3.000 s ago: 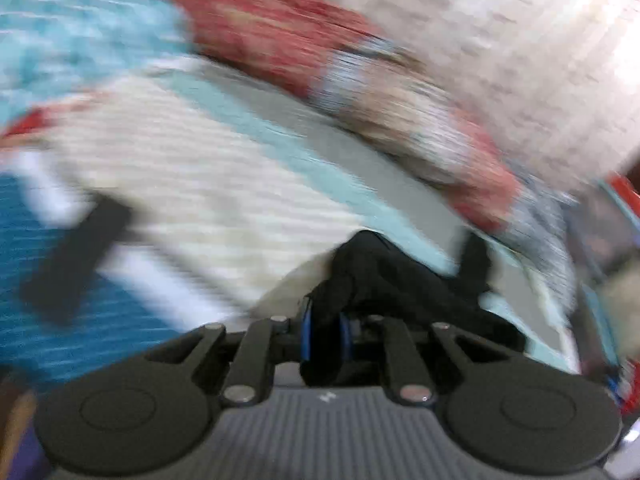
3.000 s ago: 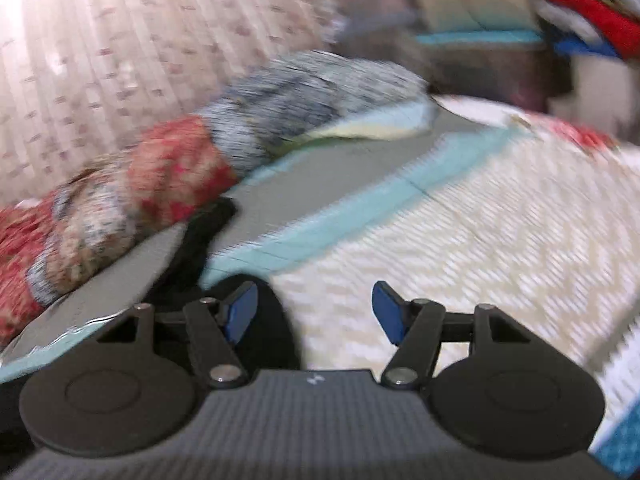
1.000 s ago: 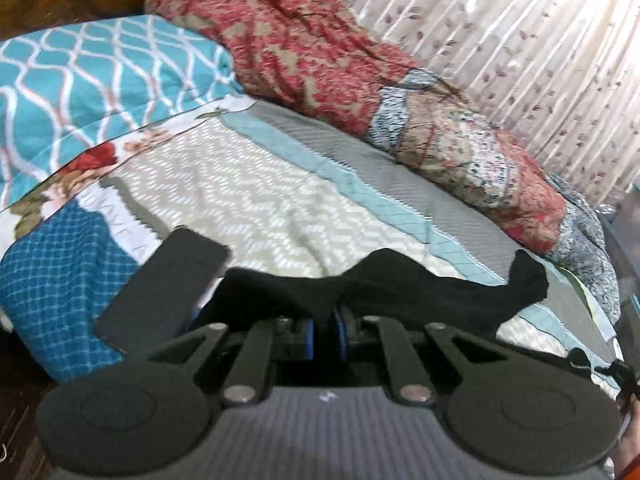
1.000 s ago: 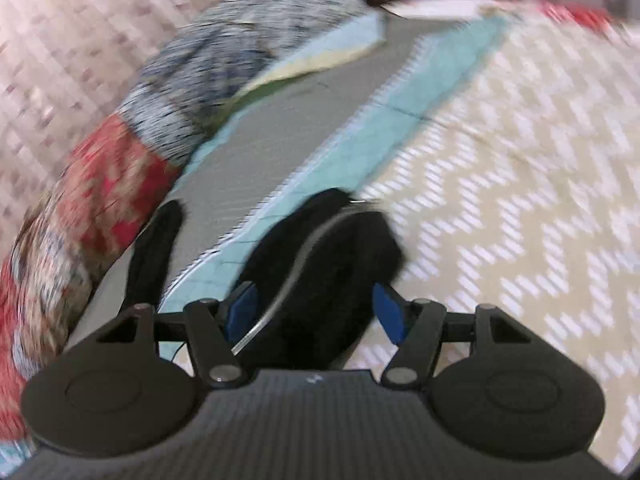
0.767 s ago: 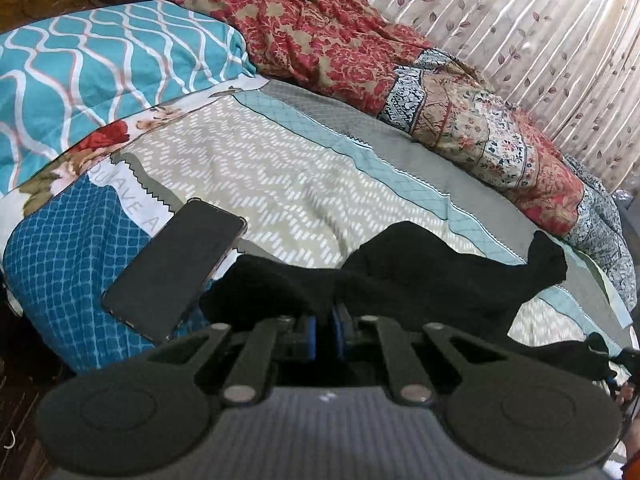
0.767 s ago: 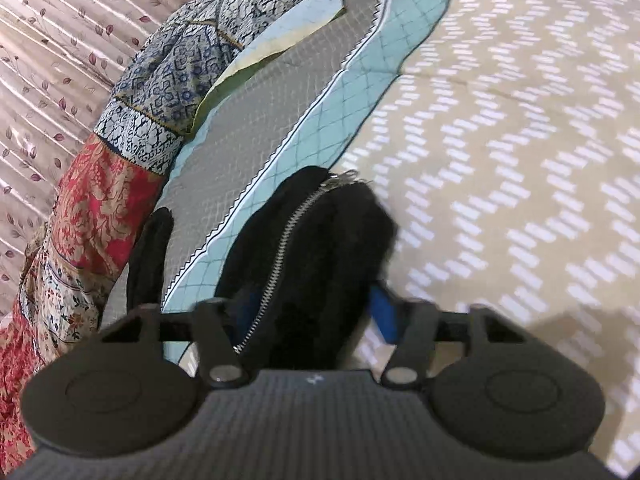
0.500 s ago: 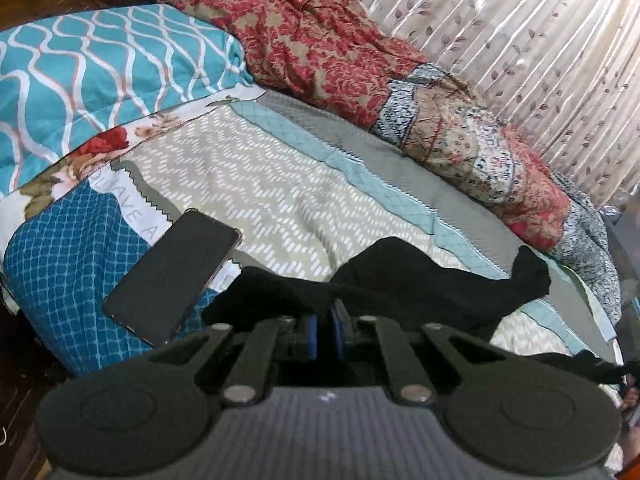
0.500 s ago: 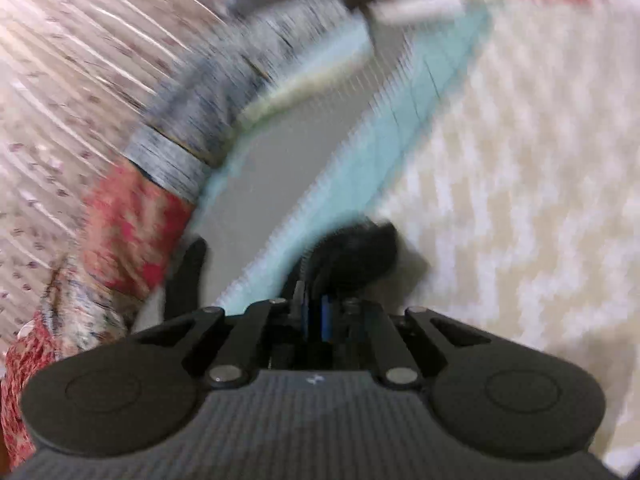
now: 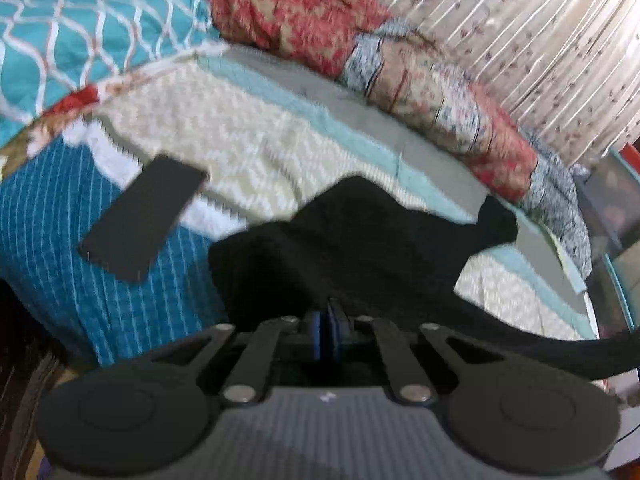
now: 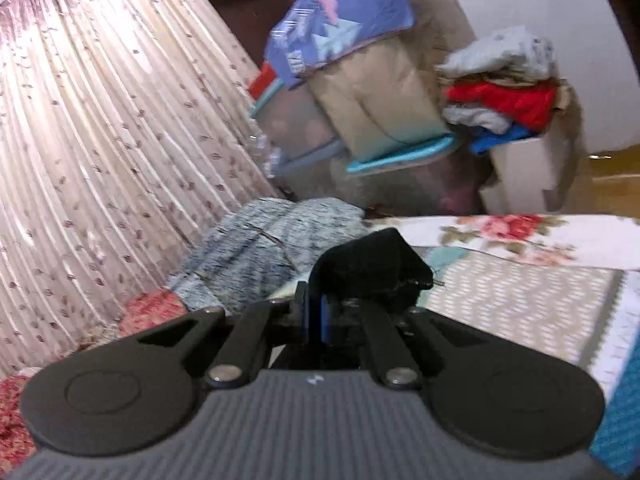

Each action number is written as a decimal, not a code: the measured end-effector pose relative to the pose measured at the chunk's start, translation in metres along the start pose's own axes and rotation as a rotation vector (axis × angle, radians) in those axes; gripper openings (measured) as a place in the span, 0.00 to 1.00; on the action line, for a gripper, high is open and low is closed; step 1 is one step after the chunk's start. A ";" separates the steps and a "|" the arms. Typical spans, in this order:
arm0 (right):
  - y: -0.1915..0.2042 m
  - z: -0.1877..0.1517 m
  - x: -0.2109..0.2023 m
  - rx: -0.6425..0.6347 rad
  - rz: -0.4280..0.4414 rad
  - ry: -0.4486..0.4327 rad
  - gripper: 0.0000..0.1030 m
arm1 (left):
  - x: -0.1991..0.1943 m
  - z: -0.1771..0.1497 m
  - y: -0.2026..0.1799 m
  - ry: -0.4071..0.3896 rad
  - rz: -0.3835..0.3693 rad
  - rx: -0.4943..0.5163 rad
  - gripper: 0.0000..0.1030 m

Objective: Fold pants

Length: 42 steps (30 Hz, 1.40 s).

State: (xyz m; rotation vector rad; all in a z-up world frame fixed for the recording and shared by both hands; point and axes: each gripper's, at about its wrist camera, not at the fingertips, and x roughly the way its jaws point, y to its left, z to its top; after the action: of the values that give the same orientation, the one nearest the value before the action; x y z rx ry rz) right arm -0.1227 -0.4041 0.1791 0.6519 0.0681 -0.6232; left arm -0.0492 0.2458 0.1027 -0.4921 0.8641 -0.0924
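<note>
In the left wrist view, the left gripper (image 9: 328, 330) is clamped on an edge of the black pants (image 9: 360, 240), which spread over the bed (image 9: 248, 148) beside a dark phone (image 9: 144, 220); in the right wrist view, the right gripper (image 10: 316, 314) pinches another bunch of the pants (image 10: 372, 266), raised above the bed (image 10: 520, 292) near the curtain (image 10: 100, 140)

The left gripper (image 9: 327, 330) had its blue-padded fingers (image 9: 317, 334) pressed together, with only a thin fold of black cloth pinched between them, and it pointed forward and slightly downward. The right gripper (image 10: 316, 316) was likewise clamped, its fingers (image 10: 306, 320) closed on a bunched black edge, and it was tilted upward, held level with the room beyond.
</note>
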 end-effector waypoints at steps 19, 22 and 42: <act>0.002 0.012 0.017 0.103 0.050 0.052 0.06 | -0.052 0.099 -0.061 -0.228 -0.102 0.106 0.04; -0.018 0.017 -0.007 0.111 0.054 0.026 0.06 | -0.060 0.081 -0.048 -0.189 -0.097 0.080 0.04; -0.133 -0.046 -0.073 0.221 -0.477 -0.011 0.39 | -0.078 0.001 0.034 -0.103 0.127 0.001 0.26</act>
State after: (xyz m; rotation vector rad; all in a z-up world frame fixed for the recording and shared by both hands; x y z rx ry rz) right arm -0.2512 -0.4216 0.0879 0.8541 0.1482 -1.1050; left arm -0.1028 0.2976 0.1429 -0.4362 0.7924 0.0481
